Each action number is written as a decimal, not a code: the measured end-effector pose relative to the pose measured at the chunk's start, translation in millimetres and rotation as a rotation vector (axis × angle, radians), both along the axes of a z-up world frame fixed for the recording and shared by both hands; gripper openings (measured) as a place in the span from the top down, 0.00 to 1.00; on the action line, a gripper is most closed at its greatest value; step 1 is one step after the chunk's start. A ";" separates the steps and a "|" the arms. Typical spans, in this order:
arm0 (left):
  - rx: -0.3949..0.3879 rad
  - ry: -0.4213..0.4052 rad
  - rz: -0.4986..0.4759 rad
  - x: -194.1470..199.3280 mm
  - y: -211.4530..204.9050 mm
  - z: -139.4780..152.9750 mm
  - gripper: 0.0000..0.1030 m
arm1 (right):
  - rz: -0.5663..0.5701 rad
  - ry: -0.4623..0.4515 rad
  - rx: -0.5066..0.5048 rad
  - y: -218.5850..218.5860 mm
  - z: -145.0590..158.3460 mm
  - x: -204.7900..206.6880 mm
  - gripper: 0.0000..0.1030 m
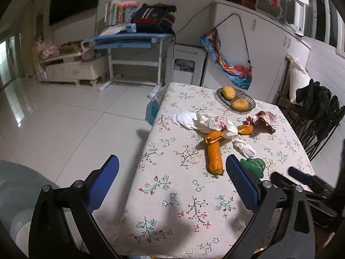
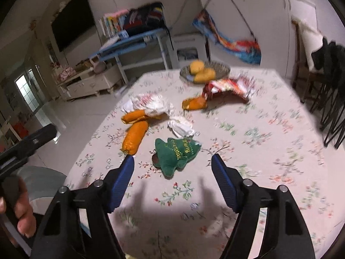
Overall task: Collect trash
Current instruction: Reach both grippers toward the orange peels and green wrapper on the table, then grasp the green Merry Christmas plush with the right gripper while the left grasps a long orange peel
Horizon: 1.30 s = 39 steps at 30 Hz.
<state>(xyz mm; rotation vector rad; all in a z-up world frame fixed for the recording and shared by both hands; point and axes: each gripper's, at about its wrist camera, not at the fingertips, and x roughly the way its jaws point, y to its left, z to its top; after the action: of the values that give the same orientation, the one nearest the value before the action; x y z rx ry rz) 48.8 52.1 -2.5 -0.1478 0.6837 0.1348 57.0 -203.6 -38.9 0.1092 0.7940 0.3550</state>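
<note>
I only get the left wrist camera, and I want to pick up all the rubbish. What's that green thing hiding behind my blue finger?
Observer: The right wrist view shows it whole: a green tree-shaped plush toy with gold lettering, lying flat on the tablecloth.
Operator: Is the other gripper holding it?
Observer: No. The right gripper is open and grips nothing; the toy lies just ahead, in line with the gap between its fingertips.

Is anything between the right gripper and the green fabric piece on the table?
Nothing visible. The right gripper is open, and the green fabric piece lies just ahead of its fingertips on bare tablecloth.
</note>
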 end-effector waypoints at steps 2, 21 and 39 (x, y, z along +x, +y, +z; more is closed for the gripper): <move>-0.004 0.009 0.001 2.4 0.9 -1.8 0.07 | -0.005 0.049 0.018 4.3 -9.6 11.0 0.36; 0.045 0.132 -0.138 67.9 -34.3 -32.1 0.07 | 0.047 0.108 0.039 -4.7 -21.4 33.6 0.70; 0.099 0.258 -0.235 127.6 -68.8 -74.5 0.37 | 0.104 0.138 0.076 -4.6 -25.4 43.9 0.69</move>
<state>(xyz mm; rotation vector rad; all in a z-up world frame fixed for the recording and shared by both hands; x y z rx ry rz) 176.4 -16.7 -77.1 0.0467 0.9436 -0.0390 100.9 -208.2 -64.3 0.1652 0.9249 0.4803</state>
